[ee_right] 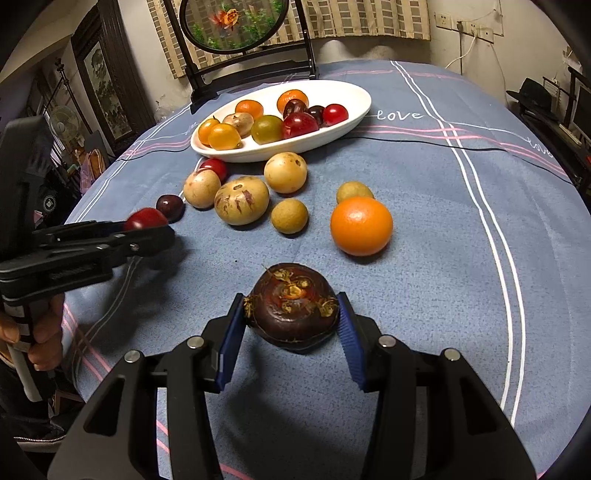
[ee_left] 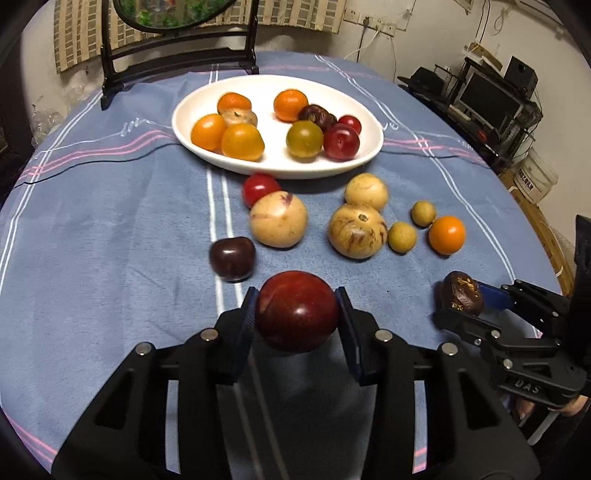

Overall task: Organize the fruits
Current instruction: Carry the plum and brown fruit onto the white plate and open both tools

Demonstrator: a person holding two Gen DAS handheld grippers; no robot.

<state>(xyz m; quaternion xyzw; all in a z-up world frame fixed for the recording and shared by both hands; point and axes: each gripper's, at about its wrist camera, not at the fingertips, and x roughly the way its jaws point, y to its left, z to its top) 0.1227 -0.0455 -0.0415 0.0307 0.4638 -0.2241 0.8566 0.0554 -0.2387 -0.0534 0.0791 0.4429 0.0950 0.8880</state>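
Observation:
My left gripper is shut on a large red plum, its pads pressing both sides, just above the blue cloth. The right wrist view shows the same plum at the left. My right gripper is shut on a dark brown water chestnut, also seen at the right of the left wrist view. A white oval dish farther back holds several oranges, plums and a greenish fruit. Loose on the cloth between dish and grippers lie three tan round fruits, a dark plum, a red plum, two small longans and an orange.
A round framed screen on a black stand rises behind the dish at the table's far edge. A black cable runs across the cloth to the right of the dish. A hand grips the left tool's handle. Shelves with electronics stand beyond the table.

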